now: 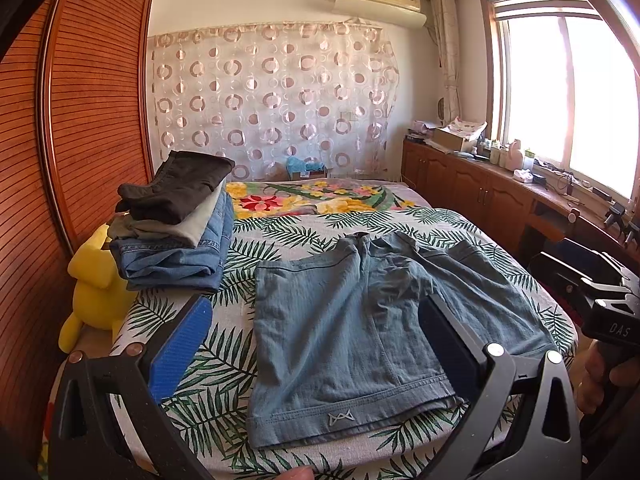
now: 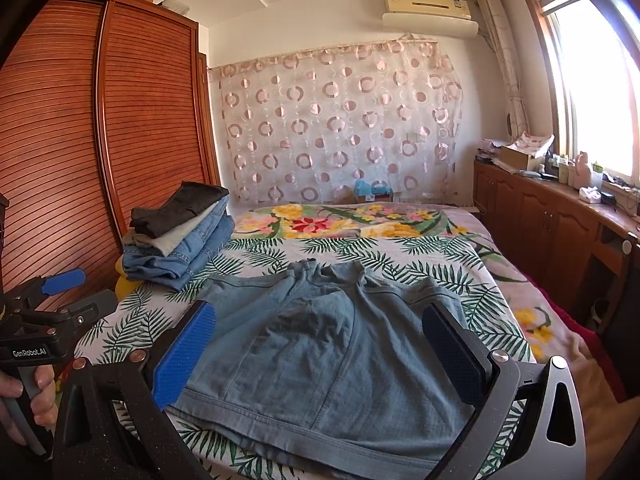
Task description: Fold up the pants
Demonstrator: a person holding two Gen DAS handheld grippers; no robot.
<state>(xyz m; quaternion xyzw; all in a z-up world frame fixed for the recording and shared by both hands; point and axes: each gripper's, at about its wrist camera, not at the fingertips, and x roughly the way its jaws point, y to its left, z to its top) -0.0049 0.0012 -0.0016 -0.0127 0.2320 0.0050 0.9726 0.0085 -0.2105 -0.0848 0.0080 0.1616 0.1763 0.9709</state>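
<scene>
A pair of grey-blue shorts (image 1: pixel 340 332) lies spread flat on the leaf-print bedsheet (image 1: pixel 224 364), hems toward me, waist away. It also shows in the right wrist view (image 2: pixel 328 360). My left gripper (image 1: pixel 316 344) is open, its blue pads wide apart, hovering above the near left leg. My right gripper (image 2: pixel 320 352) is open above the near right leg. Neither touches the cloth. The right gripper's body shows at the right edge of the left wrist view (image 1: pixel 608 312); the left gripper shows at the left of the right wrist view (image 2: pixel 44 312).
A stack of folded clothes (image 1: pixel 176 220) sits at the bed's far left, beside a yellow plush toy (image 1: pixel 96 280). A slatted wooden wardrobe (image 1: pixel 80 120) stands left. A floral blanket (image 1: pixel 320 196) covers the far bed. Low wooden cabinets (image 1: pixel 500 188) with clutter run under the window at right.
</scene>
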